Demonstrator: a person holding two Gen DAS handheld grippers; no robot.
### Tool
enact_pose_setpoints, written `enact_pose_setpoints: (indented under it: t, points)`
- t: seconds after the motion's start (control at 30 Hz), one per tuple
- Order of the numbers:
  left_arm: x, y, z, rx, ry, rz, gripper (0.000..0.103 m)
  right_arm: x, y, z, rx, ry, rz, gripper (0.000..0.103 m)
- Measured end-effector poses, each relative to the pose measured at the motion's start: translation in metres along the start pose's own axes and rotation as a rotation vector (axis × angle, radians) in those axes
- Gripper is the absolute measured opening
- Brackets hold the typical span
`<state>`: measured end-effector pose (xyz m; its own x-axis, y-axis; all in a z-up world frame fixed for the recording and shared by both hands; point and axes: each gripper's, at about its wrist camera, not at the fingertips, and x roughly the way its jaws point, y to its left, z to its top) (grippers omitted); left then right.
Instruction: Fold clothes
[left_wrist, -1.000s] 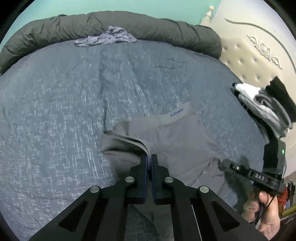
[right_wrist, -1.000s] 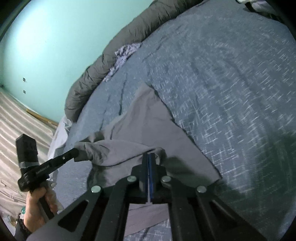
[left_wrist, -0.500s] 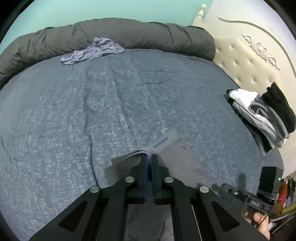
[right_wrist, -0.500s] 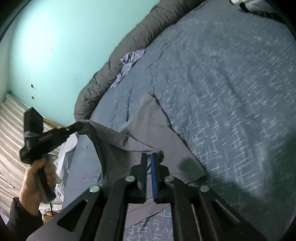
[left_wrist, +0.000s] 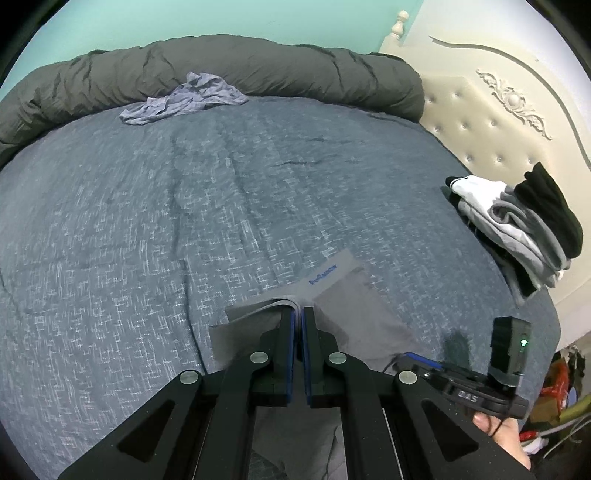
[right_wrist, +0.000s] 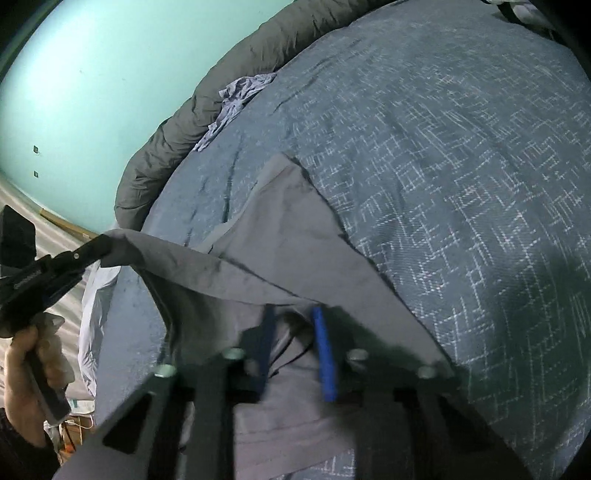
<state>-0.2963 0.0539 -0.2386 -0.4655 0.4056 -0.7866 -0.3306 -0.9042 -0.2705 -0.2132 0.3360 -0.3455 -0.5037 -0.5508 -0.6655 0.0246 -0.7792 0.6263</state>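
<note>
A grey garment (left_wrist: 354, 310) with blue lettering on its band lies on the blue bedspread (left_wrist: 147, 221). My left gripper (left_wrist: 298, 314) is shut on a folded edge of it. The right wrist view shows that gripper (right_wrist: 99, 245) holding the cloth (right_wrist: 288, 229) up off the bed at the left, in a person's hand. My right gripper (right_wrist: 293, 314) is blurred. Its blue pads (right_wrist: 323, 350) stand apart and the jaws are closing. The stretched cloth edge runs just past its tips, with no cloth pinched between the pads. In the left wrist view the right gripper (left_wrist: 406, 360) sits low on the right.
A crumpled blue-grey garment (left_wrist: 184, 98) lies at the far side against a rolled dark grey duvet (left_wrist: 258, 70). A stack of folded clothes (left_wrist: 517, 229) sits at the right beside the cream headboard (left_wrist: 498, 122). Clutter shows on the floor beyond the bed's right corner.
My left gripper has lifted its edge of the garment higher. My right gripper, shut a second ago, has parted its jaws and let the cloth go.
</note>
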Motion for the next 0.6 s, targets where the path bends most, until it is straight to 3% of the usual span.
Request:
enact_pose_setpoints:
  t: [0.07,0.13,0.4,0.6]
  points:
    - [-0.002,0.001,0.001,0.005,-0.003,-0.004,0.003,0.001,-0.001,-0.001,0.000,-0.006,-0.009,0.002]
    - [-0.004,0.001,0.002,0.006,-0.003,-0.002,0.003,-0.003,-0.003,-0.001,0.009,-0.016,0.002,0.001]
    - [0.004,-0.004,0.018,0.005,0.009,-0.011,0.003,-0.046,-0.006,-0.002,-0.003,-0.081,0.067,0.001]
    - [0.040,-0.017,0.045,-0.010,0.063,-0.026,0.003,-0.063,-0.023,-0.004,0.018,-0.098,0.072,0.001]
